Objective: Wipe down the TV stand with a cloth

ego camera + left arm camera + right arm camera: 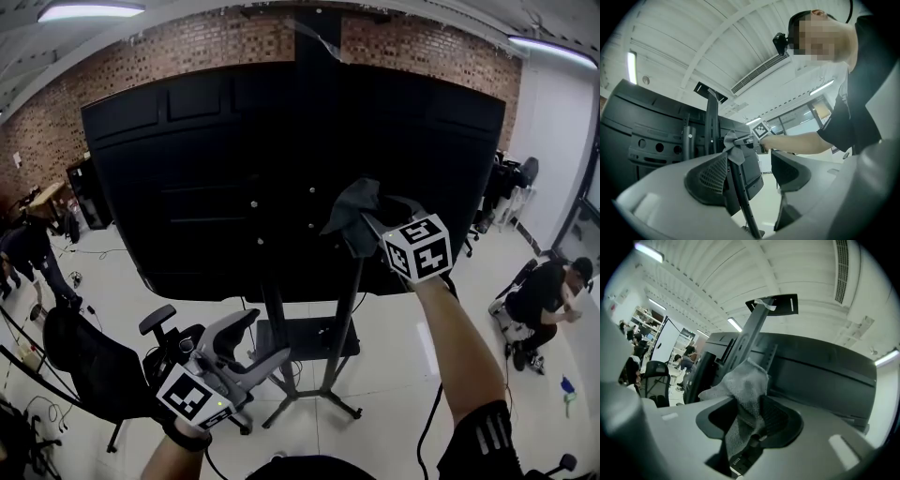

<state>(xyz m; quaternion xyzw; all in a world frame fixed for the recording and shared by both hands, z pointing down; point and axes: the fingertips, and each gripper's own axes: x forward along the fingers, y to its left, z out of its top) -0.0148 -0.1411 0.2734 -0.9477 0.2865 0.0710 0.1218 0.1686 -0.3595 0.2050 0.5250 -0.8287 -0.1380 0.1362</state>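
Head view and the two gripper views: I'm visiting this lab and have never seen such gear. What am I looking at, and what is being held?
There is no robot here. A person holds a hand-held claw in each hand; the cube with square markers on each is part of it. The head view comes from a camera on the person's head, looking at the back of a big TV on its stand. Each gripper view comes from a camera riding on that claw, looking along its jaws. The right claw is shut on a grey cloth, held up against the stand's post behind the screen. The left claw is open and empty, lower down. An office chair stands on the floor.
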